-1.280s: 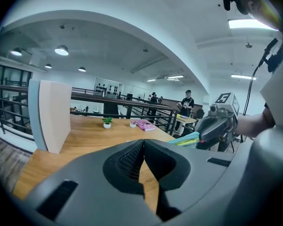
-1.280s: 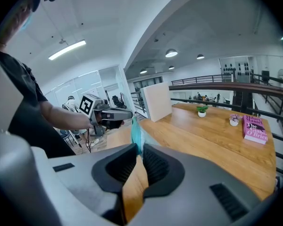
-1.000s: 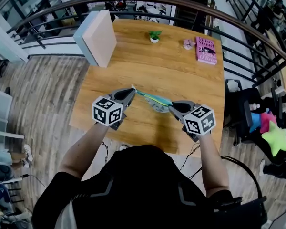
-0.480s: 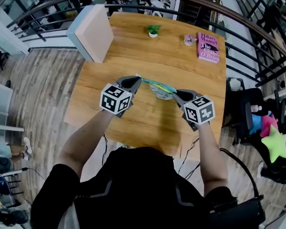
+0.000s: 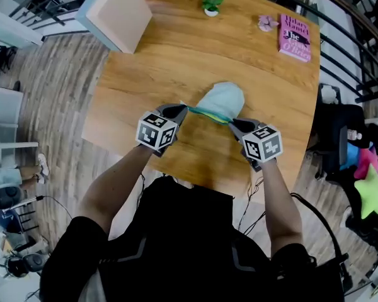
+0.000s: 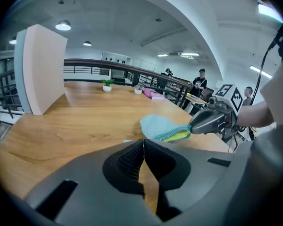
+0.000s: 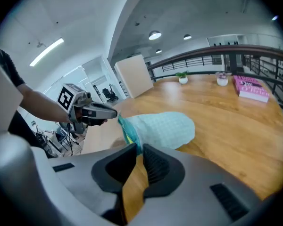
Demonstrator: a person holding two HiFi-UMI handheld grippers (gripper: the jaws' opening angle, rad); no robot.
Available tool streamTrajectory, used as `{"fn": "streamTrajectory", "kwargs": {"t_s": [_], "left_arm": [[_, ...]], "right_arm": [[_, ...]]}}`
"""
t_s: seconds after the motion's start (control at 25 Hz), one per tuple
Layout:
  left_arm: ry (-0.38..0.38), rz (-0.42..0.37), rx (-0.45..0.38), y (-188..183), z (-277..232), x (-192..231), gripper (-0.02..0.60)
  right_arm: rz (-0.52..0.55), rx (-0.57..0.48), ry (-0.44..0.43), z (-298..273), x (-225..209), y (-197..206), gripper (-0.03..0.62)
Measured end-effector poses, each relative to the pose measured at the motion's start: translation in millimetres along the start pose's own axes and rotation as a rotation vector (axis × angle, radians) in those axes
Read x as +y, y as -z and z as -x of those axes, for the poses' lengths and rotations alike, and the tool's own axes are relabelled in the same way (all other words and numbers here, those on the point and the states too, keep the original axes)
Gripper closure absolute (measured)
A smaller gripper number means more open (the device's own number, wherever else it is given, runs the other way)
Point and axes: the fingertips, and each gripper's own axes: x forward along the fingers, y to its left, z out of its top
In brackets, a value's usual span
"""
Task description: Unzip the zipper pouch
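Note:
A light teal zipper pouch [image 5: 222, 98] lies on the wooden table [image 5: 151, 68], its body flopped away from me. Its teal and yellow zipper edge [image 5: 208, 114] is stretched between my two grippers. My left gripper [image 5: 181, 109] is shut on the left end of that edge; I cannot tell whether the pull tab is between the pads. My right gripper [image 5: 232, 123] is shut on the right end. In the right gripper view the pouch [image 7: 165, 128] runs from my jaws to the left gripper [image 7: 108, 113]. In the left gripper view the pouch [image 6: 160, 126] reaches the right gripper [image 6: 198, 125].
A pale upright board [image 5: 116, 11] stands at the table's far left. A small potted plant [image 5: 211, 6], a pink trinket [image 5: 266, 22] and a pink book [image 5: 294, 36] sit along the far edge. Chairs with star cushions [image 5: 372, 194] stand right of the table.
Both grippers have come down with the pouch between them. The pouch hung in the air before; now its body rests on the table. Both grips are unchanged.

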Motion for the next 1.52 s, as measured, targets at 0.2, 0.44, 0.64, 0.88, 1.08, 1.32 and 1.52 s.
{"fn": "streamTrajectory", "kwargs": {"t_s": [0.2, 0.44, 0.64, 0.88, 1.08, 1.32, 1.52], "left_arm": [[-0.021, 0.006, 0.094, 41.4, -13.6, -0.6, 0.551], [-0.033, 0.026, 0.143, 65.1, -26.7, -2.9, 0.551], [-0.038, 0.032, 0.156, 68.3, -31.1, -3.3, 0.551], [-0.059, 0.021, 0.141, 69.1, -29.2, -3.0, 0.551], [-0.032, 0.024, 0.123, 68.1, -21.0, -4.3, 0.549], [-0.005, -0.009, 0.040, 38.6, 10.1, -1.3, 0.499], [0.031, -0.068, -0.080, -5.5, 50.3, 0.3, 0.471]], "right_arm": [[-0.049, 0.076, -0.030, -20.4, -0.2, 35.8, 0.539], [-0.091, 0.121, -0.040, -28.2, -4.6, 53.8, 0.537], [-0.090, 0.130, -0.002, -32.6, -7.9, 61.9, 0.536], [-0.064, 0.113, 0.049, -34.1, -4.5, 65.6, 0.525], [-0.071, 0.103, 0.096, -24.6, -0.9, 61.4, 0.488], [-0.077, 0.031, 0.167, 8.1, 8.2, 32.4, 0.436], [-0.053, -0.073, 0.238, 48.7, 26.6, -8.9, 0.433]]}}
